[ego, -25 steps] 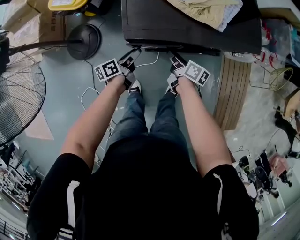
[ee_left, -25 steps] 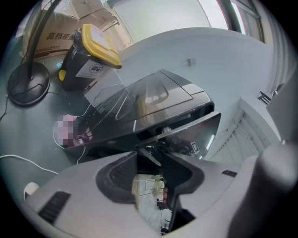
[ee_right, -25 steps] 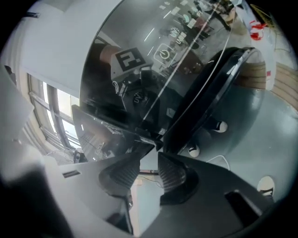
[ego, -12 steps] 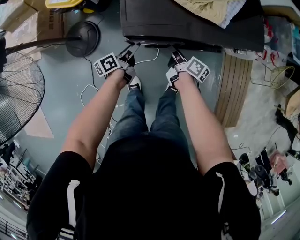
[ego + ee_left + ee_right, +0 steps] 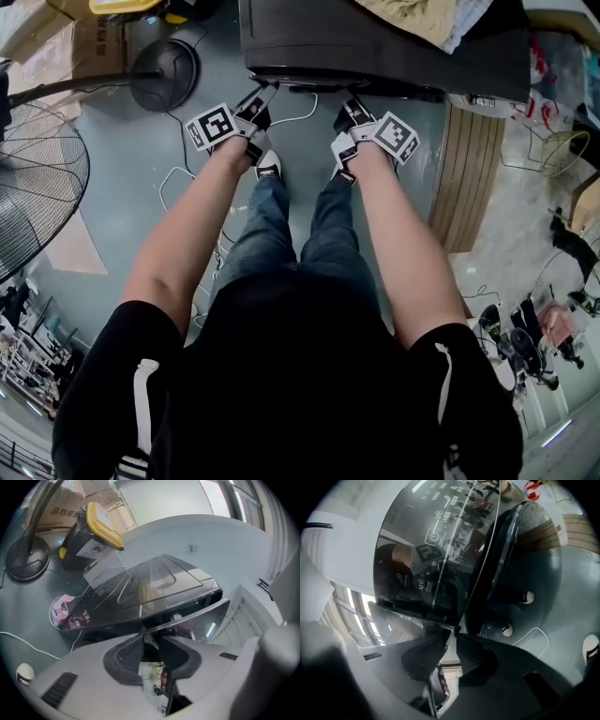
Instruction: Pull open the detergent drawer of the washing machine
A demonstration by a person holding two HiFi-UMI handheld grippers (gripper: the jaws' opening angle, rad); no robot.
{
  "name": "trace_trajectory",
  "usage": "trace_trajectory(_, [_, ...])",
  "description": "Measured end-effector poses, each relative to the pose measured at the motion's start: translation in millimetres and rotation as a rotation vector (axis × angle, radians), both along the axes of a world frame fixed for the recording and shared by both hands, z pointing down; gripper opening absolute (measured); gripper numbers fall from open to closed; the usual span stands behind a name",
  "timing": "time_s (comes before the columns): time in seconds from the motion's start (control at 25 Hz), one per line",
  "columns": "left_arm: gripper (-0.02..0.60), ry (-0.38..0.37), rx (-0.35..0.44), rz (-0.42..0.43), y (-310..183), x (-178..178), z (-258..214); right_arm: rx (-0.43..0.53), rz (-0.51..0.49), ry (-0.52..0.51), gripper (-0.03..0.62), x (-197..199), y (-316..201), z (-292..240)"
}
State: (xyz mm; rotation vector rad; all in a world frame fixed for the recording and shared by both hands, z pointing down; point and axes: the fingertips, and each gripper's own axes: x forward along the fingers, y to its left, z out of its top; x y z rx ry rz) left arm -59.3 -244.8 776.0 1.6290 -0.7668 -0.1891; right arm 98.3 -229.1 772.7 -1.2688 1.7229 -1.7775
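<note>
The dark washing machine [image 5: 375,56] fills the top of the head view. Both grippers reach its front edge, left gripper [image 5: 261,97] and right gripper [image 5: 346,109]. In the left gripper view the jaws [image 5: 151,637] have just been closing and pinch the edge of a glossy dark drawer front [image 5: 187,616] that juts out under the lid. In the right gripper view the jaws [image 5: 452,637] have also just been closing, and their tips meet on the corner of the same glossy drawer front [image 5: 408,616], below the control panel [image 5: 436,536] with its power symbol.
A standing fan [image 5: 37,187] and its round base [image 5: 164,80] are at the left. A yellow-lidded bin [image 5: 91,536] and cardboard boxes stand beside the machine. Cloth [image 5: 412,19] lies on its top. Wooden slats [image 5: 469,178] are at the right; a white cable [image 5: 178,187] runs across the floor.
Both grippers have stayed at the machine's front edge. Their jaws stand narrower than a second ago.
</note>
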Motion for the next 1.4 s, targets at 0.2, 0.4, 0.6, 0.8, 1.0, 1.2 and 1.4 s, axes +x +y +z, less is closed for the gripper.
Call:
trace_trajectory(0.2, [0.098,0.004,-0.004,-0.001,0,-1,0,-0.004,0.001,-0.020,0.079,-1,1,0])
trace_trajectory(0.4, [0.091,-0.006,0.007,0.005,2,-3,1,0.001,-0.005,-0.026,0.077,-1,3,2])
trace_trajectory(0.6, [0.089,0.016,-0.002,0.001,10,-3,0,0.005,-0.007,-0.028,0.077,-2,10,1])
trace_trajectory(0.8, [0.088,0.024,-0.011,0.008,19,-1,-1,0.006,-0.015,-0.026,0.077,-1,18,1])
trace_trajectory(1.0, [0.087,-0.005,0.000,0.021,27,-2,2,0.013,-0.013,-0.031,0.075,1,26,1])
trace_trajectory(1.2, [0.087,0.031,-0.015,0.026,38,3,0,0.008,-0.014,-0.034,0.075,3,37,2])
trace_trajectory(1.4, [0.086,0.028,-0.018,0.035,53,2,-1,0.003,-0.008,-0.043,0.075,2,52,2])
